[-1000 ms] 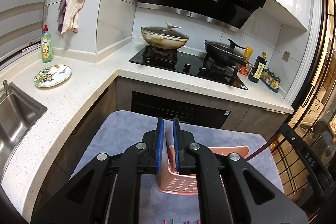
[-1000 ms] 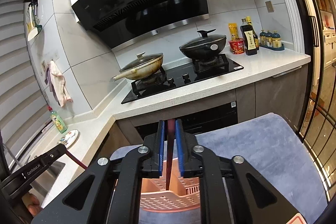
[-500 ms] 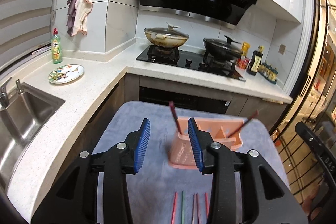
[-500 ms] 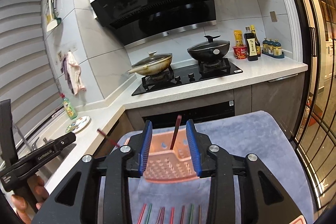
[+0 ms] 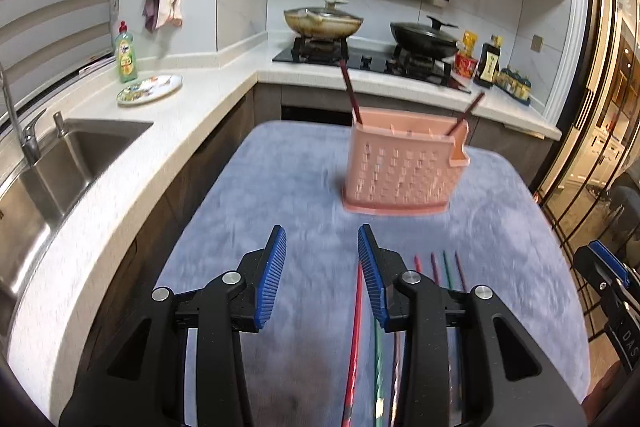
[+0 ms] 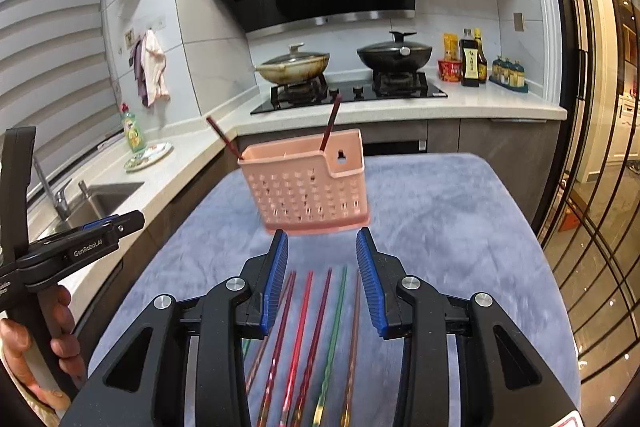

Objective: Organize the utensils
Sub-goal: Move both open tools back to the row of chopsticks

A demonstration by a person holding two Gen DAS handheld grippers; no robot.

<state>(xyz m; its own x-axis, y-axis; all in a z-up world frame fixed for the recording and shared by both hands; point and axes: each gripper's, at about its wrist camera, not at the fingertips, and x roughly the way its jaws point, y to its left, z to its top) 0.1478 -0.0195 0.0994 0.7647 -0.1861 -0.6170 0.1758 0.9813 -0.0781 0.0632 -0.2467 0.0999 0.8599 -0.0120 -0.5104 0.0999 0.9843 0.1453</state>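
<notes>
Two chopsticks (image 6: pixel 329 126) in pink holder (image 6: pixel 308 187), both grippers parted, empty

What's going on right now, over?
Both grippers open, empty. Two chopsticks in holder; rest lie on mat. Nothing in the way.

A perforated pink plastic basket (image 6: pixel 310 189) is sitting ahead of the claw on a fuzzy blue-grey cloth (image 6: pixel 440 227). Glossy coloured chopsticks (image 6: pixel 308 327) are lying beneath ribbed blue pads (image 6: pixel 276 275), and a brushed steel sink (image 5: pixel 64 163) is gleaming far left.
</notes>
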